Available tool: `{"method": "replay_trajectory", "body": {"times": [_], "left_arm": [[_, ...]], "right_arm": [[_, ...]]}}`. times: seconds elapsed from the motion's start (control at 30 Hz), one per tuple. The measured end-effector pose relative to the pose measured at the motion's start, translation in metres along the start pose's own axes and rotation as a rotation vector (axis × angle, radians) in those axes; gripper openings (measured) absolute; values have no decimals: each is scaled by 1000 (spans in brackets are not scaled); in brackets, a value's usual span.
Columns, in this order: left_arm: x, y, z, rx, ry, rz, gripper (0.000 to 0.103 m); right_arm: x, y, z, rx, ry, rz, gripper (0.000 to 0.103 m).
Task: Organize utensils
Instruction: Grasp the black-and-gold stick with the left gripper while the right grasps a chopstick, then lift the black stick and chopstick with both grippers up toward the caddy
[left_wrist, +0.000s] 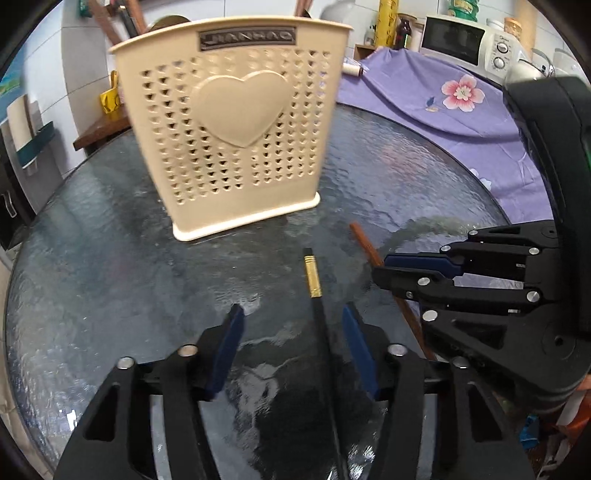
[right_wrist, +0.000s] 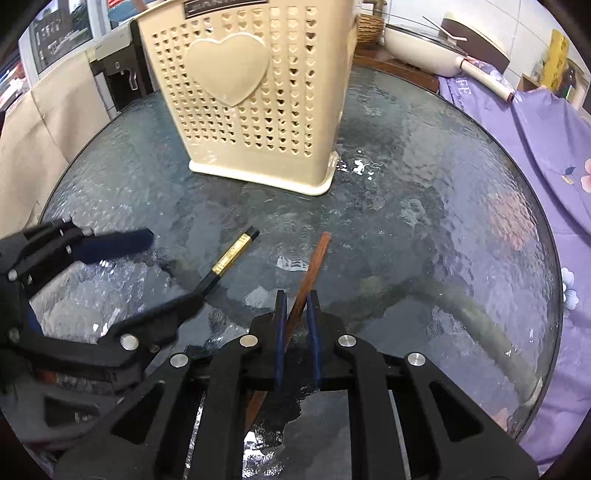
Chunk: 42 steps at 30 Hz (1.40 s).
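Observation:
A cream utensil holder (left_wrist: 232, 122) with heart holes stands upright on the round glass table (left_wrist: 110, 258); it also shows in the right wrist view (right_wrist: 258, 92). A black chopstick with a gold band (left_wrist: 313, 280) lies on the glass between the open fingers of my left gripper (left_wrist: 293, 317). It shows in the right wrist view too (right_wrist: 232, 258). A brown wooden chopstick (right_wrist: 314, 266) lies beside it. My right gripper (right_wrist: 296, 299) has its jaws close around the brown chopstick. The right gripper also shows in the left wrist view (left_wrist: 384, 267).
A purple floral cloth (left_wrist: 443, 96) covers the surface behind the table on the right. A white microwave (left_wrist: 465, 40) and jars stand at the back. A white pan (right_wrist: 421, 48) and a paper roll lie beyond the table's far edge.

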<state>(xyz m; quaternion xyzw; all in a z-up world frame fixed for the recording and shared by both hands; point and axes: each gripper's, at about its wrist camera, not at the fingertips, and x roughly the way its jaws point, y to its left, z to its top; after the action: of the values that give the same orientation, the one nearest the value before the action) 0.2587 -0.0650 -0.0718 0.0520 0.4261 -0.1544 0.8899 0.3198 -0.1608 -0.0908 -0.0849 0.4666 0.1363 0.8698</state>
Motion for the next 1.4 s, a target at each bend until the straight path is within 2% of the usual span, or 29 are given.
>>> {"method": "replay_trajectory", "body": {"times": [0.17, 0.47, 0.67, 0.93, 1.13, 1.4], "left_arm": [[10, -1, 3, 4, 26, -4, 48], [19, -11, 7, 43, 27, 35, 44], [26, -19, 16, 65, 27, 42, 32], [32, -32, 21, 87, 8, 65, 10], [36, -37, 23, 89, 1, 73, 8], [26, -23, 11, 80, -4, 84, 8]], "right_arm": [[3, -16, 3, 81, -5, 37, 12], [12, -32, 16, 157, 1, 21, 15], [20, -32, 27, 183, 3, -15, 15], [26, -21, 32, 143, -22, -91, 15], [26, -23, 28, 144, -29, -81, 11], [25, -21, 25, 137, -41, -94, 10]]}}
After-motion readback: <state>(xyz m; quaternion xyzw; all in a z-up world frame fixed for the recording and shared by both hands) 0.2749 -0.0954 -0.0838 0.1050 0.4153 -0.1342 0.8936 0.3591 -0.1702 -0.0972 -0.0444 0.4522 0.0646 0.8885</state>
